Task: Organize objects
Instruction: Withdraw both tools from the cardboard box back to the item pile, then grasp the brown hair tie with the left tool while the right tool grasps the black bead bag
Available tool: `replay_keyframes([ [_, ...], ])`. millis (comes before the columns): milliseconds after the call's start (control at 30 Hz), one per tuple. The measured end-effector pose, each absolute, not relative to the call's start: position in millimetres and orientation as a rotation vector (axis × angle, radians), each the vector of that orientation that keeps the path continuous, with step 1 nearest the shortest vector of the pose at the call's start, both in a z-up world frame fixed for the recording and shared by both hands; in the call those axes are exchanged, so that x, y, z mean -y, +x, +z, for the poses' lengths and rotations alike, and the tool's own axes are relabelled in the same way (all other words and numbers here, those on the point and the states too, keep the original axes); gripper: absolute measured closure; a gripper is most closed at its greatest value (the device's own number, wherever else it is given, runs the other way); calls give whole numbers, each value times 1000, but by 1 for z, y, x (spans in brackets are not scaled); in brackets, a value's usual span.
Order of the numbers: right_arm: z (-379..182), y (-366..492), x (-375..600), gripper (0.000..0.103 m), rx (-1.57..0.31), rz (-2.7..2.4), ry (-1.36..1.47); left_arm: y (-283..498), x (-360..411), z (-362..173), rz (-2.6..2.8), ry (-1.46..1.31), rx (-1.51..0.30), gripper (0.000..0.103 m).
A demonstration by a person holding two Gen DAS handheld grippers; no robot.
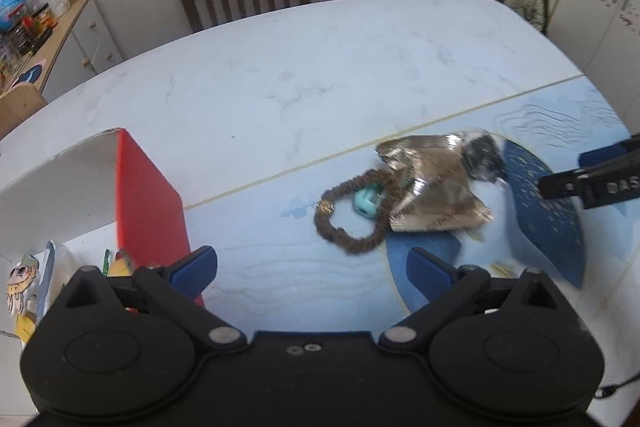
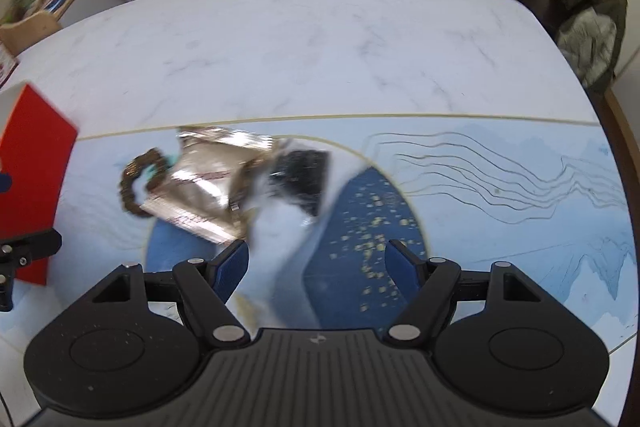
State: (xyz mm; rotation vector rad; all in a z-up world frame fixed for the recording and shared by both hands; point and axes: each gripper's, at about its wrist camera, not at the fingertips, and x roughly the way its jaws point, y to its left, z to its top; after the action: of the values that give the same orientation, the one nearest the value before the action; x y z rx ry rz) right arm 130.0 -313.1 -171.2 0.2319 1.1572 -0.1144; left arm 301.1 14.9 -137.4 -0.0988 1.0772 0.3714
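Both grippers, left gripper (image 1: pixel 312 267) and right gripper (image 2: pixel 316 263), are hovering with jaws spread and holding nothing, probably lining up on the crinkly foil wrapper (image 1: pixel 432 195) and brown scrunchie (image 1: pixel 344 219) sitting mid-frame, for the red-sided box (image 1: pixel 148 203) at left.

Glossy crinkled foil packet (image 1: pixel 430 187), ribbed cloth hair tie (image 1: pixel 348 215), marbled table (image 1: pixel 280 75)
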Motion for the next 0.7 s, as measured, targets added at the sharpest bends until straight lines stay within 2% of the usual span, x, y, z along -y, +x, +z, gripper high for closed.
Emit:
replay_keyframes([
  [233, -178, 153, 327, 28, -1134, -113, 282, 325, -29, -167, 467, -185, -1116, 11],
  [700, -196, 192, 329, 29, -1175, -73, 271, 347, -51, -201, 549, -311, -1182, 18],
])
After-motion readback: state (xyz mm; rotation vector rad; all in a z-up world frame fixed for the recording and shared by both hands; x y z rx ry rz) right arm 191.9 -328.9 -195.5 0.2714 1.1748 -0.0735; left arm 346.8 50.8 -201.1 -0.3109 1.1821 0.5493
